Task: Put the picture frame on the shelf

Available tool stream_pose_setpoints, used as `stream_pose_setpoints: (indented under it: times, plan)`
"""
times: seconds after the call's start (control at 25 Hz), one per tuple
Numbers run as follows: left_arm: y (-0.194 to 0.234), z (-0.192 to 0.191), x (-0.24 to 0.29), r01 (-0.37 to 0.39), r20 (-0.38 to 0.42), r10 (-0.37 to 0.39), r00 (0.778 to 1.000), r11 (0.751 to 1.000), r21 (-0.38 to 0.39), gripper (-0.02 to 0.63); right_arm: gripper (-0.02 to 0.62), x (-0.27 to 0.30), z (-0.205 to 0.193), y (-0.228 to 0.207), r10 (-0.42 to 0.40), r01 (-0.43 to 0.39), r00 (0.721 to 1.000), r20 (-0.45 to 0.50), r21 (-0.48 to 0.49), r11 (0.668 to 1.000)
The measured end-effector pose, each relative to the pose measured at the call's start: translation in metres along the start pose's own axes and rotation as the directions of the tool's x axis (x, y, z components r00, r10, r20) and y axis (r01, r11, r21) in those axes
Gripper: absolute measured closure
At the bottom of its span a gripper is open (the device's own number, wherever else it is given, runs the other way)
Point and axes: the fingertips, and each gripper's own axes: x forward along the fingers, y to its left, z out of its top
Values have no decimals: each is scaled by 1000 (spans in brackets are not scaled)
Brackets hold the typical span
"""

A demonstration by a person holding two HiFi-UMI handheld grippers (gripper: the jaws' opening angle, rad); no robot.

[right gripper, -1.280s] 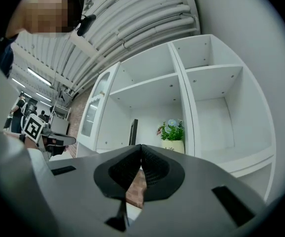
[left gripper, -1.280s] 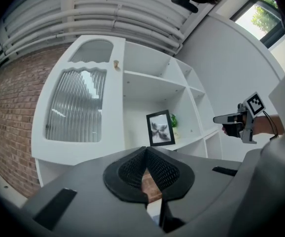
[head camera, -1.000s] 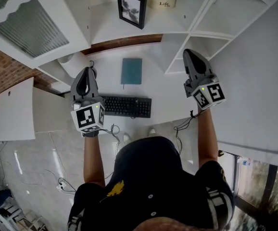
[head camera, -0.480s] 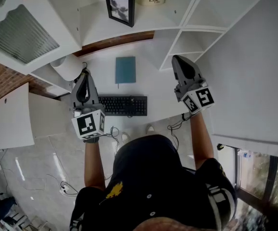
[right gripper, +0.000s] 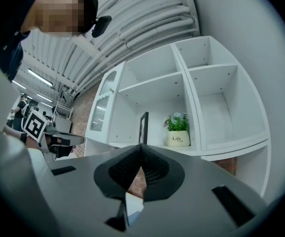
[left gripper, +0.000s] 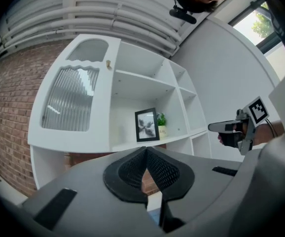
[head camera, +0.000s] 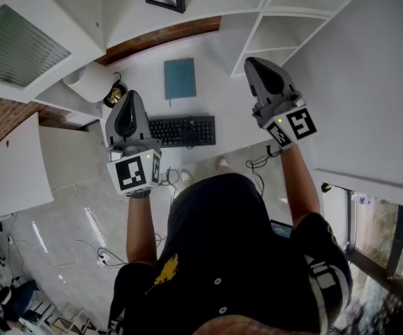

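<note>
A white shelf unit (right gripper: pixel 231 144) stands against a brick wall at the far side of a white desk (head camera: pixel 222 96). The picture frame (left gripper: pixel 146 125) stands upright in the shelf's wide lower compartment, with a potted plant (right gripper: pixel 178 131) just to its right. The left gripper (head camera: pixel 130 103) and right gripper (head camera: pixel 257 67) hover over the desk, well apart from the frame, each with jaws clenched on nothing. A keyboard (head camera: pixel 182 130) and teal notebook (head camera: pixel 179 79) lie between them.
</note>
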Motion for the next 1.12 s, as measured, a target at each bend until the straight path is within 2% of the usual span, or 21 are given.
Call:
stream_pose_setpoints:
  times: [0.28,0.52,1.12]
  plan:
    - [-10,8,-11,29,9,-30,1000,999,19,588,589,3,6,29,71,-71,997,-5,-18,997]
    - [-12,-3,-14,39,-20,-38,999,999,16,588,589,3,16,26,84,-84,996,2,-20,996]
    - [-21,-9,-15,51,-22,-50,998,999,9,588,589,4,31,23,78,-76,996,32,-34,996]
